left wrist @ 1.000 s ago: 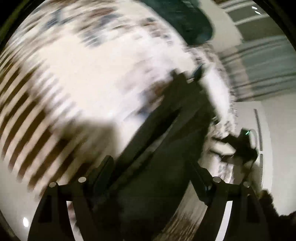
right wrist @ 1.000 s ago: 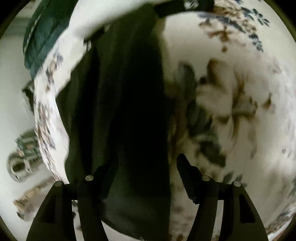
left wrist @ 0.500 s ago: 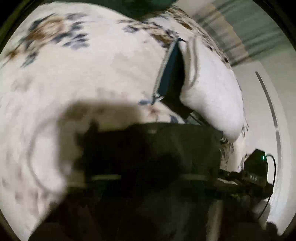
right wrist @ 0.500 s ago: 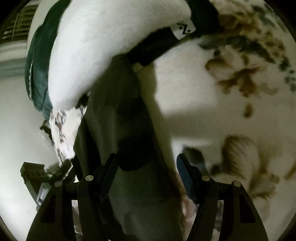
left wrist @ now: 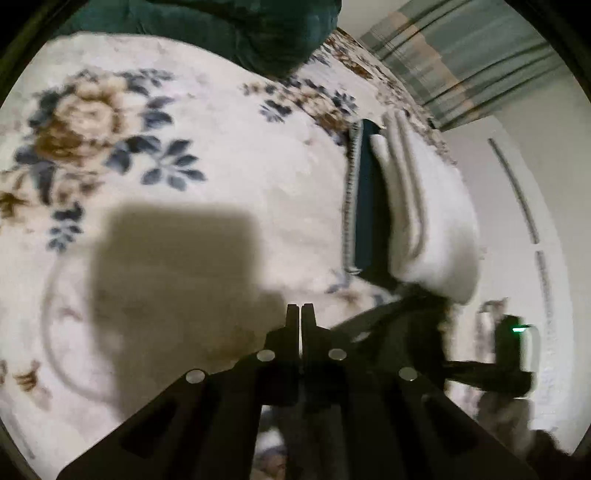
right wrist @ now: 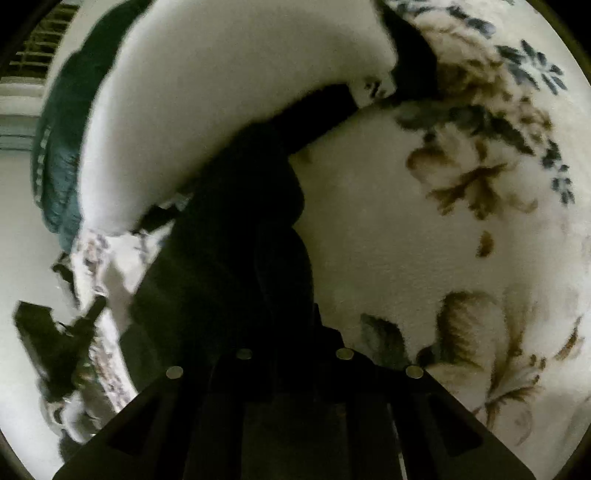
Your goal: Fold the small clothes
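A dark garment (right wrist: 229, 258) lies on the flowered blanket (right wrist: 406, 240) near the bed's edge, and one end reaches under a white folded cloth (right wrist: 221, 110). My right gripper (right wrist: 291, 325) is closing on the near end of this garment, with cloth bunched between its jaws. In the left wrist view my left gripper (left wrist: 300, 314) is shut, its tips together over the blanket (left wrist: 221, 166). The dark garment (left wrist: 391, 332) runs off to the right just beside the tips. I cannot see any cloth pinched there.
The white folded cloth (left wrist: 432, 221) rests against a folded navy piece with a striped edge (left wrist: 365, 203). A teal cushion (left wrist: 240, 29) sits at the far end of the bed. A black device with a green light (left wrist: 513, 354) shows at the right, by the pale floor (left wrist: 517, 166).
The left gripper has swung across the bed and shut; the garment no longer fills its view. The right gripper's jaws have drawn together on the dark garment, closer to the white cloth.
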`<act>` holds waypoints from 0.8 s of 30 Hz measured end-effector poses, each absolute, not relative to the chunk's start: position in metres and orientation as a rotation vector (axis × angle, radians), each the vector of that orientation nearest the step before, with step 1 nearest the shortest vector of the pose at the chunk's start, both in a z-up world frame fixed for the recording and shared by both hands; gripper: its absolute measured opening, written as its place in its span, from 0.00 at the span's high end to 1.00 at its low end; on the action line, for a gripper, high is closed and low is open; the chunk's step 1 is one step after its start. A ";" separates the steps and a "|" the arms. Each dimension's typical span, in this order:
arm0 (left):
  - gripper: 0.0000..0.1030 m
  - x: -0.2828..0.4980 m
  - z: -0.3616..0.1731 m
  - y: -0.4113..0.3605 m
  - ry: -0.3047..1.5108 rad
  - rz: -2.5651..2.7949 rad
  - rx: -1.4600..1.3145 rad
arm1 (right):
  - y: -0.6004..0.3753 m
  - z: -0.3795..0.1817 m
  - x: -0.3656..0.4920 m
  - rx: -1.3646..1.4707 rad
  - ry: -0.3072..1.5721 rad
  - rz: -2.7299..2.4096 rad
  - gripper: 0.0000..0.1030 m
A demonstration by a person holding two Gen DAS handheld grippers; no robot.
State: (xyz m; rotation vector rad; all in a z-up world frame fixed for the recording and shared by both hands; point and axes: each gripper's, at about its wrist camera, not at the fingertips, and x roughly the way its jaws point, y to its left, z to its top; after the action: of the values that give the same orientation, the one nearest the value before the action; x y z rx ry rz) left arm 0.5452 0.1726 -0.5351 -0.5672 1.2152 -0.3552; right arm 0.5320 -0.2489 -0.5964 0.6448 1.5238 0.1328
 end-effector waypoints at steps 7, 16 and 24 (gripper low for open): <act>0.23 0.496 -0.533 0.149 1.293 -0.462 -0.669 | -0.253 -0.562 0.501 0.688 1.526 0.175 0.38; 0.91 0.479 -0.544 0.124 1.265 -0.354 -0.532 | -0.277 -0.574 0.422 0.727 1.587 0.119 0.38; 0.84 0.492 -0.550 0.132 1.323 -0.406 -0.483 | -0.288 -0.593 0.371 0.762 1.612 0.086 0.38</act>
State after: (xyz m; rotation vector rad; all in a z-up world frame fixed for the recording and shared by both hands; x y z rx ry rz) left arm 0.4924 0.1316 -0.5504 -0.4832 1.3232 -0.4064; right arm 0.3710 -0.2882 -0.5931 0.7625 1.6121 0.0855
